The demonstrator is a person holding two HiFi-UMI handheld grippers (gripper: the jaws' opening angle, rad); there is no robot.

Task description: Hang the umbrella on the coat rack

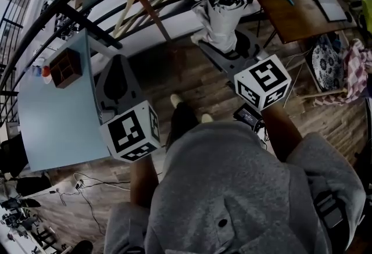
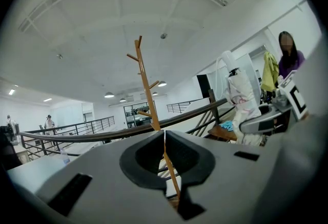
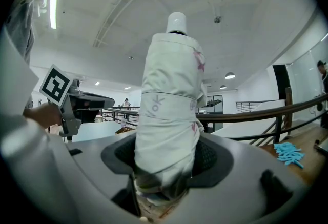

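My left gripper (image 2: 165, 154) and right gripper (image 3: 166, 159) are just plain grey shells with black pads. Each has a white cube (image 1: 131, 131) with black square markers, sitting either side of my grey fleece jacket (image 1: 232, 189). Past the jacket's front there's dark trousers (image 1: 183, 122) and pale shoes (image 1: 175, 98).

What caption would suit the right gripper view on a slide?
The right gripper clamps a folded white umbrella, held upright, a railing behind it.
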